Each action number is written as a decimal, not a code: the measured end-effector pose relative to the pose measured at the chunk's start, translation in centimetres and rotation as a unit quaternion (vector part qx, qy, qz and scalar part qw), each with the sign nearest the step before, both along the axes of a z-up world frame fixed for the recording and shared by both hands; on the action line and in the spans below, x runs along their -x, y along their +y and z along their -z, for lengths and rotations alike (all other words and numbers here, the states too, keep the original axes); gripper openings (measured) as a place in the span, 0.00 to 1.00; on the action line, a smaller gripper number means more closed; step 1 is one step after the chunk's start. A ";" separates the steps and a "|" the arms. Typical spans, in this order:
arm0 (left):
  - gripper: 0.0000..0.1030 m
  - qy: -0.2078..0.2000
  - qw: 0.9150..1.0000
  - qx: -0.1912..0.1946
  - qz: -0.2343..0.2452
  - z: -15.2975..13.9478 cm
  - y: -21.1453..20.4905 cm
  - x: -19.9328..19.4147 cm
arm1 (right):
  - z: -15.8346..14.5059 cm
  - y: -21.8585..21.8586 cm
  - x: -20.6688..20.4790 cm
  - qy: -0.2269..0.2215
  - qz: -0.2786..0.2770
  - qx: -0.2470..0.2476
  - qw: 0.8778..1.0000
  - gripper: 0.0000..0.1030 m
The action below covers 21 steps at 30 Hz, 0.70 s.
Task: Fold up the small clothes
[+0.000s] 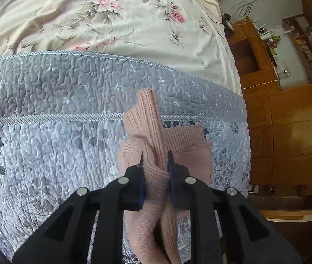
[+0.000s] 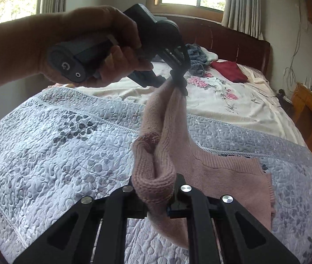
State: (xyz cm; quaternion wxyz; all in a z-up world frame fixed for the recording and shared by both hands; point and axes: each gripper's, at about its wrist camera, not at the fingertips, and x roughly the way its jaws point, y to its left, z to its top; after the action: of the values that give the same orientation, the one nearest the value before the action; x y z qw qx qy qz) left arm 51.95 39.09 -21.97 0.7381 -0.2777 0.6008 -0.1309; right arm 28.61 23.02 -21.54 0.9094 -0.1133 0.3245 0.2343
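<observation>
I have both tools pinching the pink ribbed knit garment (image 1: 156,154): my left tool (image 1: 156,165) grips a bunched fold at lower centre. Only the right view shows my right tool (image 2: 156,194) clamped on another fold, plus the hand (image 2: 72,44) holding the left tool above the grey quilted bedspread (image 2: 56,143), windows behind.

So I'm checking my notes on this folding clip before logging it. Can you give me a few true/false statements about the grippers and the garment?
1. Both grippers hold the pink knit garment. True: the left gripper and the right gripper are each shut on it.
2. The garment lies fully flat. False: it is partly lifted, with one end resting on the grey quilt.
3. The quilt is plain. False: it has a leaf pattern.
4. A dark red cloth lies further up the bed. True.
</observation>
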 end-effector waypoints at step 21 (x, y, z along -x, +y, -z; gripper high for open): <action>0.14 0.004 0.998 -0.041 0.046 -0.7 -9.6 -3.3 | -0.1 -7.8 -1.9 0.018 0.055 -0.055 0.997 0.10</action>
State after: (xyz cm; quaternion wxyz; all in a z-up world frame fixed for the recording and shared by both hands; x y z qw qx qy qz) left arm 55.23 29.48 -21.24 0.7395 -0.2195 0.6210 -0.1391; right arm 30.50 15.19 -21.42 0.9196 -0.0412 0.3335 0.2035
